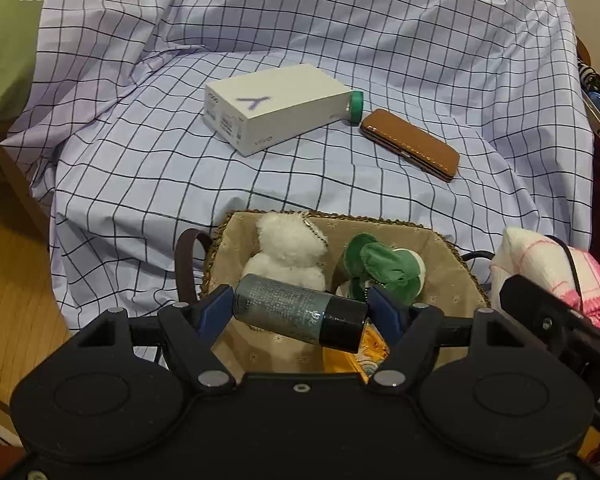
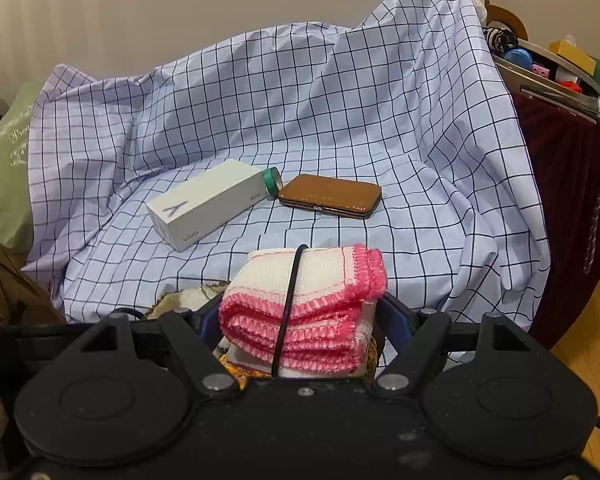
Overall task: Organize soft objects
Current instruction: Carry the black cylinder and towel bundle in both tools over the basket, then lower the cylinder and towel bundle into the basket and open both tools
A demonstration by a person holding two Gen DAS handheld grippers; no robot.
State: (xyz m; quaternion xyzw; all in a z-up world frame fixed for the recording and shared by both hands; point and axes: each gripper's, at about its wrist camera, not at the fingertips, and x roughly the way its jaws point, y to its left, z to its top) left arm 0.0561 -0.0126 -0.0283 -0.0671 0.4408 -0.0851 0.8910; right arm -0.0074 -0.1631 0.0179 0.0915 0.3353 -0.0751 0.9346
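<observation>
Left gripper [image 1: 300,312] clenched on grey bottle [image 1: 300,310] above lined basket [image 1: 440,248]; right gripper [image 2: 300,320] grasping folded pink-edged cloth [image 2: 304,312]. Risk: hard bottle dropped among plush toys [image 1: 288,252], or black cable [image 2: 288,312] snagging cloth. Basket contents visible only in left view.

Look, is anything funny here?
Yes. The left gripper clamps a hard grey-green bottle with a black cap over the woven basket holding soft plush toys; a hard bottle looks odd among soft things.
</observation>
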